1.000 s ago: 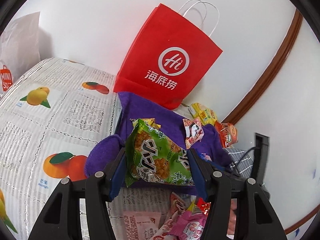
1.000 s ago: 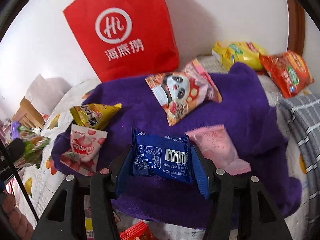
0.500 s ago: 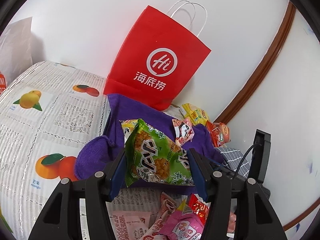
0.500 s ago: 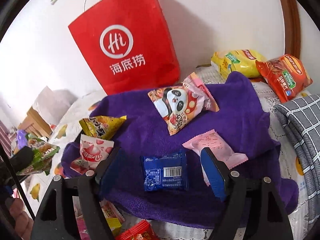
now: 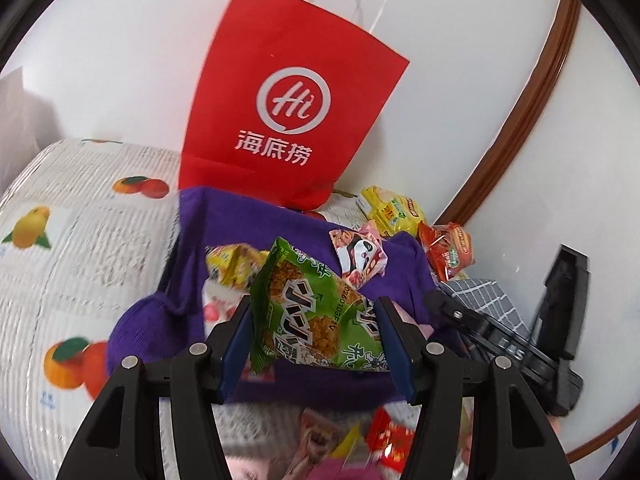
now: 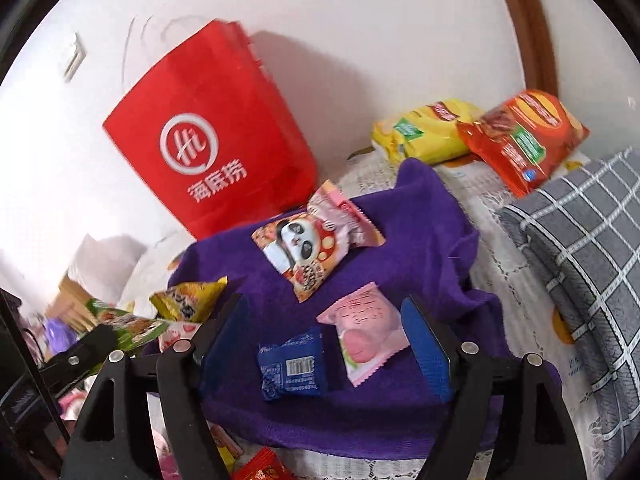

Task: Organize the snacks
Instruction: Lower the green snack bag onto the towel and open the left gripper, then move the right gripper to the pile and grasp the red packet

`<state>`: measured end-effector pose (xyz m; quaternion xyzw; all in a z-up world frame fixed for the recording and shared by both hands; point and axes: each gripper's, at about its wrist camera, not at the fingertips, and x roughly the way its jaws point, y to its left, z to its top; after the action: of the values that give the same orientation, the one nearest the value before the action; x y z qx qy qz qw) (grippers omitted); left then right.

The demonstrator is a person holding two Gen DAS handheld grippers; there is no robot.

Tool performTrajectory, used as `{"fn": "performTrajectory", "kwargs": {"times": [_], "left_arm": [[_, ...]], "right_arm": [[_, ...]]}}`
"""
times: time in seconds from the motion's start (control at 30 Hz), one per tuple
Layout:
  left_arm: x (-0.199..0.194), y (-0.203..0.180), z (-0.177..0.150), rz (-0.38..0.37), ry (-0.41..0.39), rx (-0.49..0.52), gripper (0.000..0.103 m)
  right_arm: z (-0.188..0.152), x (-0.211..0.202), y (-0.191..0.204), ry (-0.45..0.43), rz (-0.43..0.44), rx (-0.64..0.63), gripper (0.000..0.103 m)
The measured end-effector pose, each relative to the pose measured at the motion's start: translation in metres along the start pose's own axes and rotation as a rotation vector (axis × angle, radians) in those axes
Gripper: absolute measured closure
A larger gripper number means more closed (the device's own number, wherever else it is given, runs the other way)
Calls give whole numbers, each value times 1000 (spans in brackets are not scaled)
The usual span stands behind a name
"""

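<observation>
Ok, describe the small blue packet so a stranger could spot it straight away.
Find the red paper bag against the wall; a purple towel is spread in front of it. At the towel's near edge lies the blue packet, beside a pink packet. It is the only dark blue wrapper, with a white barcode facing up.

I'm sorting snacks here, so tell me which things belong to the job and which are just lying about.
Job:
green crinkly snack packet, clamped in left gripper
small blue foil packet
pink sweet wrapper
panda-print packet
purple fleece towel
open right gripper

Lying about:
red paper carrier bag
grey checked cloth
</observation>
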<state>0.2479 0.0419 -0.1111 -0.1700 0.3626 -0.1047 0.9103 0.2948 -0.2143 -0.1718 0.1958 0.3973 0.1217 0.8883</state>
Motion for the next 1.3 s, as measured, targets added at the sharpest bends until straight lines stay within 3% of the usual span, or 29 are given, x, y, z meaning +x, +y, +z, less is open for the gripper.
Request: {"fn": "performTrajectory", "kwargs": {"times": [0.17, 0.27, 0.63, 0.8, 1.03, 1.3], "left_arm": [[34, -10, 2, 11, 31, 12, 46], [48, -16, 3, 64, 80, 52, 46], [78, -9, -3, 57, 178, 32, 45], [76, -5, -4, -27, 212, 7, 26], [42, -2, -1, -16, 135, 28, 24], [20, 28, -5, -5, 131, -35, 24]], "right_arm": [[2, 0, -10, 7, 24, 41, 24], [1, 2, -10, 13, 25, 42, 24], [-1, 0, -1, 11, 38, -1, 24], [-2, 0, 5, 15, 53, -23, 24], [-6, 2, 13, 22, 53, -65, 24], [-11, 2, 22, 30, 64, -104, 25]]}}
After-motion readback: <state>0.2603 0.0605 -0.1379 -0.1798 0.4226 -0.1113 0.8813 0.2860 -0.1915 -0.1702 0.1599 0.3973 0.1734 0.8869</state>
